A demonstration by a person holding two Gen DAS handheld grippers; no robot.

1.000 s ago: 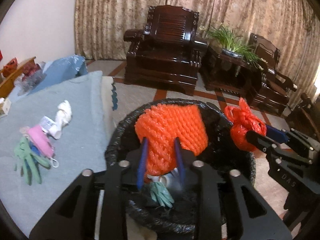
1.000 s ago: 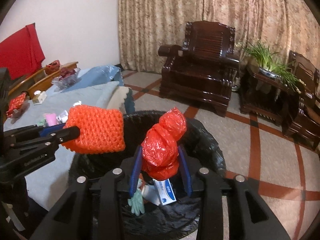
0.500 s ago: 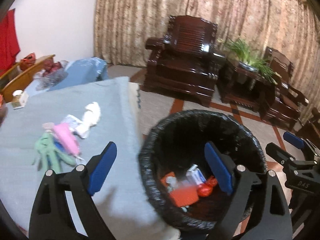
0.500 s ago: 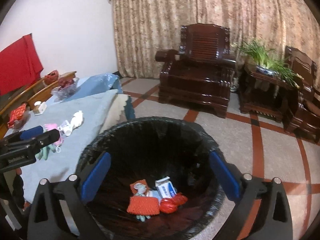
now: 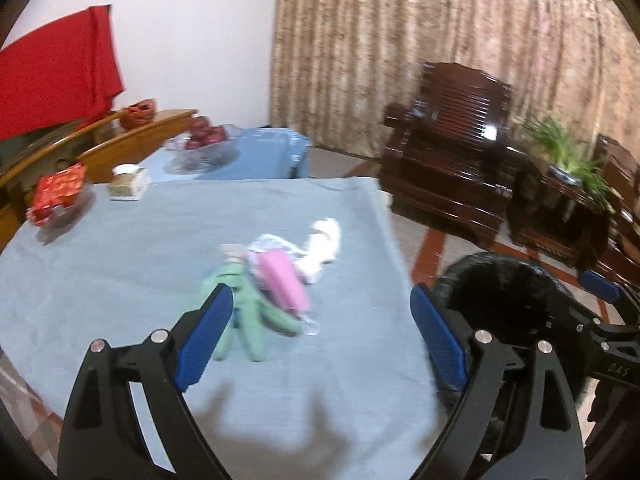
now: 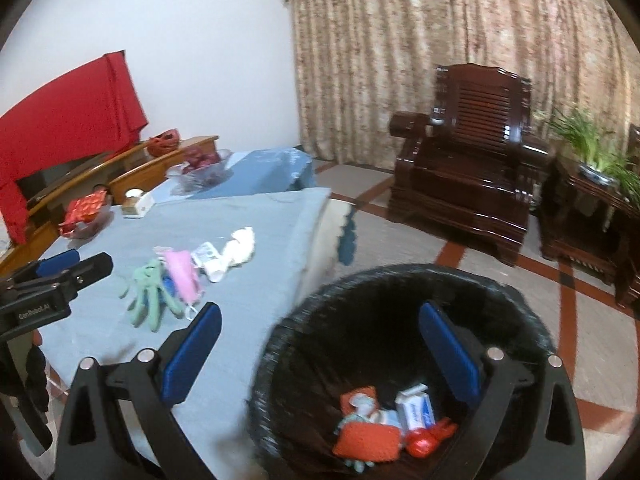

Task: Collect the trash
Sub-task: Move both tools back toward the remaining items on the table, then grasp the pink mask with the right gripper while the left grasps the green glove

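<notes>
On the table [image 5: 100,272], relative to the bin [image 6: 400,280]: one green glove [image 6: 148,292], one pink pouch [image 6: 182,270], one white wad [image 6: 240,246], all left of it. Inside the bin: one orange net [image 6: 368,442], one red bag [image 6: 424,442], one white box [image 6: 416,406]. Two grippers, left [image 5: 320,336] and right [image 6: 320,354], four blue pads [image 5: 206,338]. Behind the bin, one armchair [image 6: 464,176] and one plant [image 6: 592,148].
</notes>
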